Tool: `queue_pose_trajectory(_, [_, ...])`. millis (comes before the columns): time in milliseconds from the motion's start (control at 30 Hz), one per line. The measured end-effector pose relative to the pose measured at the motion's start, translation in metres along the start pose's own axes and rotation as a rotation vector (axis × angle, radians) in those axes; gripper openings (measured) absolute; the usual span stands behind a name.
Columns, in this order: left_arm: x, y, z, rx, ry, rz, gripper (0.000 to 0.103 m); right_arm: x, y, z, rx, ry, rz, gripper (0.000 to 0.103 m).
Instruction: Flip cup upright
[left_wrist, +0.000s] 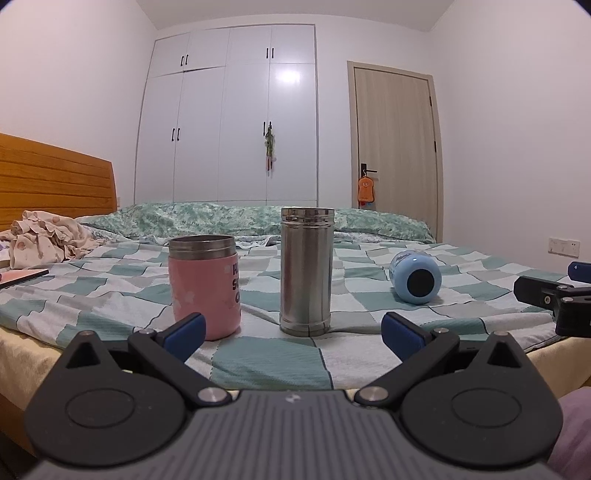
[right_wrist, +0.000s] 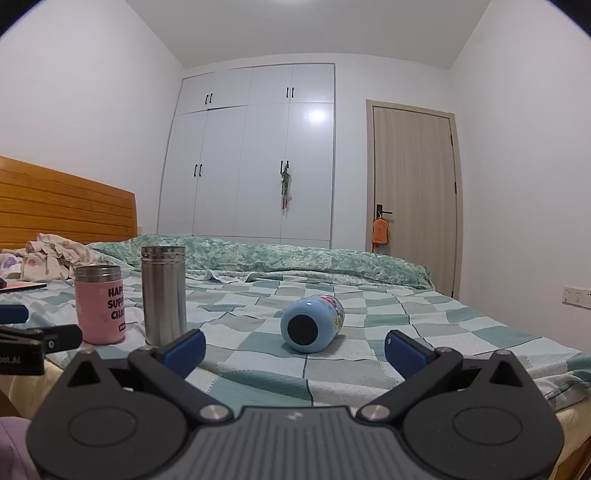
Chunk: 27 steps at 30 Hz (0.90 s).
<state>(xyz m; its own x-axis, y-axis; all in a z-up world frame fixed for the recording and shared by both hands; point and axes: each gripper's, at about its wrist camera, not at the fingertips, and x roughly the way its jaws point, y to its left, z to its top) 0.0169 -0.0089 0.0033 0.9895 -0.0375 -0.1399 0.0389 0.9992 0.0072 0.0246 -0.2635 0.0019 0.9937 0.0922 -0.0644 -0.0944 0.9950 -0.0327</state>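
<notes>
Between the wide-spread fingers of the right gripper (right_wrist: 294, 349) lies the blue cup (right_wrist: 312, 323) on its side. The left gripper (left_wrist: 293, 332), equally wide and empty, frames the steel cup (left_wrist: 306, 271) instead, pink cup (left_wrist: 205, 286) behind its left finger.

Cups on the bed (right_wrist: 369, 332): 3 total — 1 pink cup (right_wrist: 99, 304) upright, 1 steel cup (right_wrist: 164, 295) upright, 1 blue cup (right_wrist: 312, 326) on its side. Claws: 2, left claw (left_wrist: 293, 332) and right claw (right_wrist: 295, 349), each with 2 blue pads. Also 1 wardrobe (right_wrist: 255, 147), 1 door (right_wrist: 413, 192), 1 headboard (right_wrist: 62, 206).
</notes>
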Motion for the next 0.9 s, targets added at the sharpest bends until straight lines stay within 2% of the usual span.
queue_pose_trajectory(900, [-0.0038, -0.0003, -0.0001, 0.003, -0.012, -0.009, 0.103, -0.001, 0.0005, -0.0004, -0.006, -0.001, 0.0, 0.103])
